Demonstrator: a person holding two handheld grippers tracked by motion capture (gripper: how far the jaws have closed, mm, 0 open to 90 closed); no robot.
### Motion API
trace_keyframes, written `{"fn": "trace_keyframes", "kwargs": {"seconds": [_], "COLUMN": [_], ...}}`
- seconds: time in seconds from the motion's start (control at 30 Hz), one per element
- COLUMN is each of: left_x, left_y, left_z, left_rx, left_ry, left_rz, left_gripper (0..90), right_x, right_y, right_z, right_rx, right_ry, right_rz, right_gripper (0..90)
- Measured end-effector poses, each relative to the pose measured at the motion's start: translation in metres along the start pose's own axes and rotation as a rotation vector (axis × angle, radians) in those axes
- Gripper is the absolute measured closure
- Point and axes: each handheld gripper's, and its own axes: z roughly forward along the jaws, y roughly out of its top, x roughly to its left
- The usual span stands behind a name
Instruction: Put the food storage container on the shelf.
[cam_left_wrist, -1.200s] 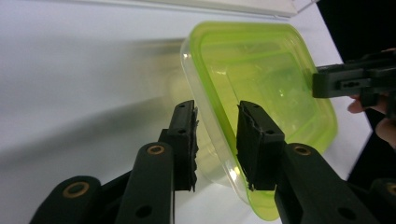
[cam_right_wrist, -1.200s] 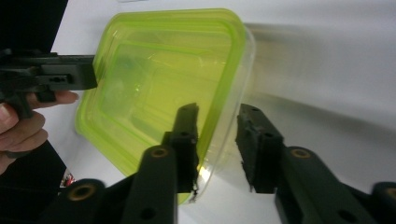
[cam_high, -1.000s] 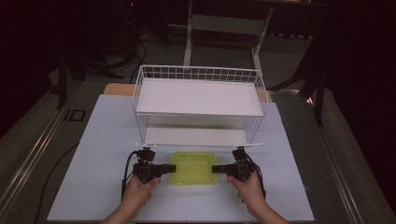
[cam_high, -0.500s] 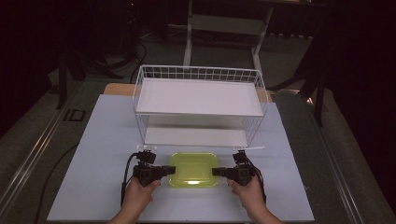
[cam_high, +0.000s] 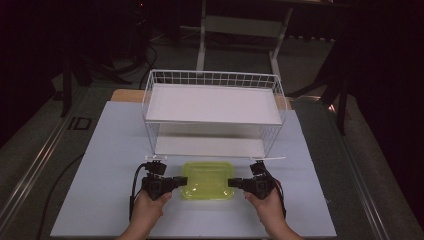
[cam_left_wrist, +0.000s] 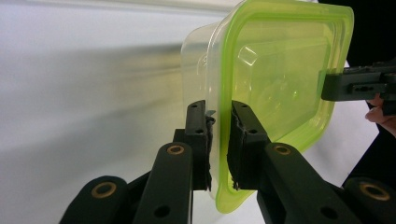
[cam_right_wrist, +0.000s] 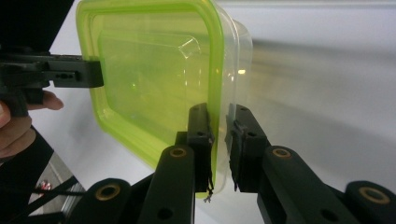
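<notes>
I see a white sheet (cam_high: 115, 150) covering most of the table, with a strip of the wooden tabletop (cam_high: 125, 95) showing at its far left corner. In the left gripper view the same sheet (cam_left_wrist: 70, 93) is a plain pale ground.

A white wire rack (cam_high: 215, 80) stands on the far half of the sheet. It has a white upper shelf (cam_high: 215, 102) ringed by a low wire rim and a white lower shelf (cam_high: 210, 146) near the sheet.

On the grey floor to the left are the letters "ID" (cam_high: 79, 123), a metal rail (cam_high: 30, 170) and a dark cable (cam_high: 50, 205). Behind the table, in the dark, stands a pale stand (cam_high: 240, 25).
</notes>
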Motion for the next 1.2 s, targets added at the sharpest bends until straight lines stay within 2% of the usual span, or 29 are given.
{"fn": "trace_keyframes", "kwargs": {"seconds": [0.13,0.3,0.37,0.43,0.5,0.77,0.97,1.07,1.13,1.2], "left_x": [-0.001,0.0,0.0,-0.001,-0.002,0.003,0.012,0.016,0.017,0.022], "left_y": [0.011,0.029,0.032,0.041,0.047,0.063,0.067,0.069,0.07,0.071], "left_z": [-0.003,-0.004,-0.004,-0.004,-0.001,0.013,0.027,0.033,0.036,0.042], "left_rx": [-0.032,-0.053,-0.061,-0.087,-0.101,-0.143,-0.142,-0.136,-0.132,-0.127], "left_ry": [0.001,-0.04,-0.039,-0.035,-0.014,0.004,0.004,0.008,0.014,0.017], "left_rz": [0.008,0.004,0.006,0.028,0.044,0.076,0.052,0.033,0.038,0.034], "left_gripper": [80.3,80.6,80.6,80.7,80.7,80.6,80.5,80.5,80.4,80.3], "right_x": [0.002,0.001,0.001,-0.002,-0.003,-0.013,-0.022,-0.028,-0.03,-0.034], "right_y": [0.007,0.023,0.026,0.032,0.036,0.052,0.059,0.061,0.062,0.063], "right_z": [-0.003,-0.008,-0.008,-0.008,-0.008,-0.002,0.007,0.013,0.015,0.02], "right_rx": [-0.039,-0.091,-0.098,-0.116,-0.129,-0.166,-0.173,-0.165,-0.163,-0.161], "right_ry": [0.0,-0.009,-0.008,-0.007,-0.013,-0.038,-0.061,-0.066,-0.062,-0.081], "right_rz": [-0.001,-0.001,0.004,0.01,0.014,0.02,0.027,0.051,0.061,0.065], "right_gripper": [80.0,79.9,79.9,79.9,79.8,79.8,79.6,79.6,79.6,79.5]}}
